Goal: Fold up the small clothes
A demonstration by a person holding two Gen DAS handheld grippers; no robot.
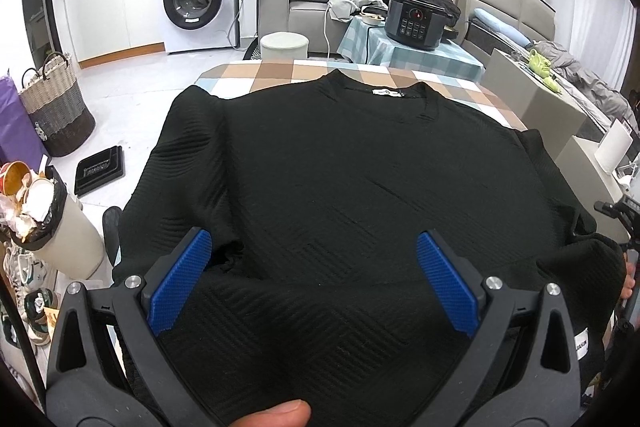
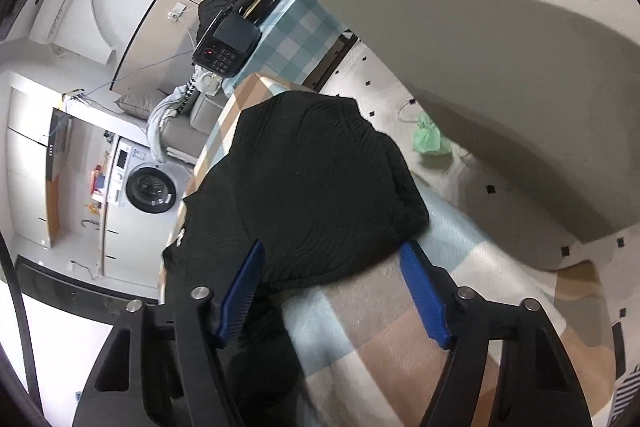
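Checked tablecloth [image 2: 384,311] carries the black sweater [image 1: 340,179]; left gripper [image 1: 314,279] hovers spread above its hem; right gripper [image 2: 334,291], jaws spread and pinching nothing, straddles the sleeve [image 2: 320,187] edge, nearer.

Black ribbed sweater [image 1: 340,187] lies spread flat on the checked tablecloth [image 1: 280,71], neckline far side.
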